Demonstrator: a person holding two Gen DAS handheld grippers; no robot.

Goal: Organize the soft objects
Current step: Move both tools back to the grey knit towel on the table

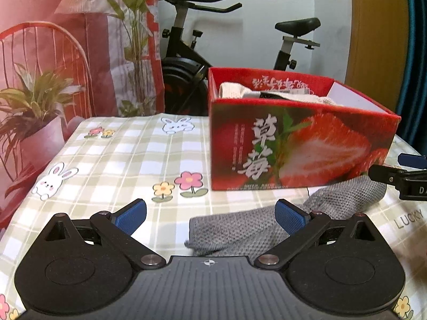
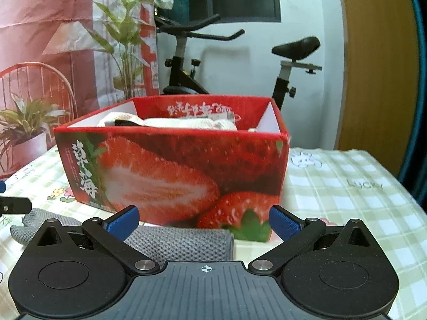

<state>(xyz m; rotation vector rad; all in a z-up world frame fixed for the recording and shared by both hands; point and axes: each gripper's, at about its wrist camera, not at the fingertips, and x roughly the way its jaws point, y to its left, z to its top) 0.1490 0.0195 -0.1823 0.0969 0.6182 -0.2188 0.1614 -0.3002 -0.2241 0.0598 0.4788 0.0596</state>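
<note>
You see far: black exercise bike (image 1: 186, 61) | far left: printed curtain (image 1: 80, 40) with plants | right: wooden door (image 2: 373, 66) | under all: checked tablecloth (image 1: 120, 154).

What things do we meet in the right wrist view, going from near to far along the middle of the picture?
Right gripper → grey knitted cloth → strawberry box → cream cloth inside it → exercise bike.
</note>
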